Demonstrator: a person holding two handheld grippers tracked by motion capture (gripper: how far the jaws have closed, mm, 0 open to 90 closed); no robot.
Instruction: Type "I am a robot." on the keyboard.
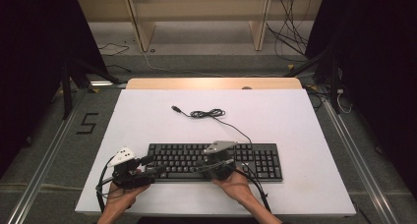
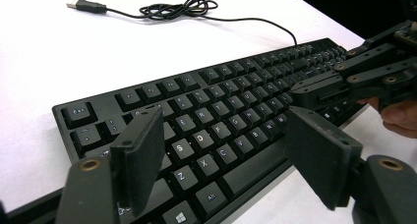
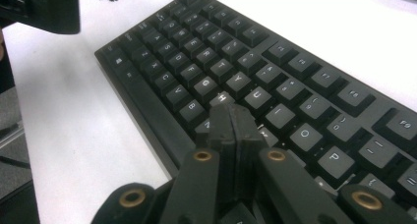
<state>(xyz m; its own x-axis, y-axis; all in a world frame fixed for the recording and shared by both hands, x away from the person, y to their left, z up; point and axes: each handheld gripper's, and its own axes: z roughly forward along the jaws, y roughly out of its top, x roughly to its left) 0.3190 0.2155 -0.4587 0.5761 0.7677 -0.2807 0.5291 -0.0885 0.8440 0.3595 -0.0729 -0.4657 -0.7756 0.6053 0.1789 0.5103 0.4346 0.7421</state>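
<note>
White tabletop [image 1: 147, 126] fills the middle of a dim room with grey floor. At the left, the left gripper [image 1: 150, 165] hovers with its jaws spread wide over the near-left corner of a flat black plastic computer keyboard [image 1: 255, 160]. Right of it, the right gripper [image 1: 227, 163] has jaws pressed together above the middle keys. A thin black USB cable [image 1: 209, 114] coils behind the keyboard.
</note>
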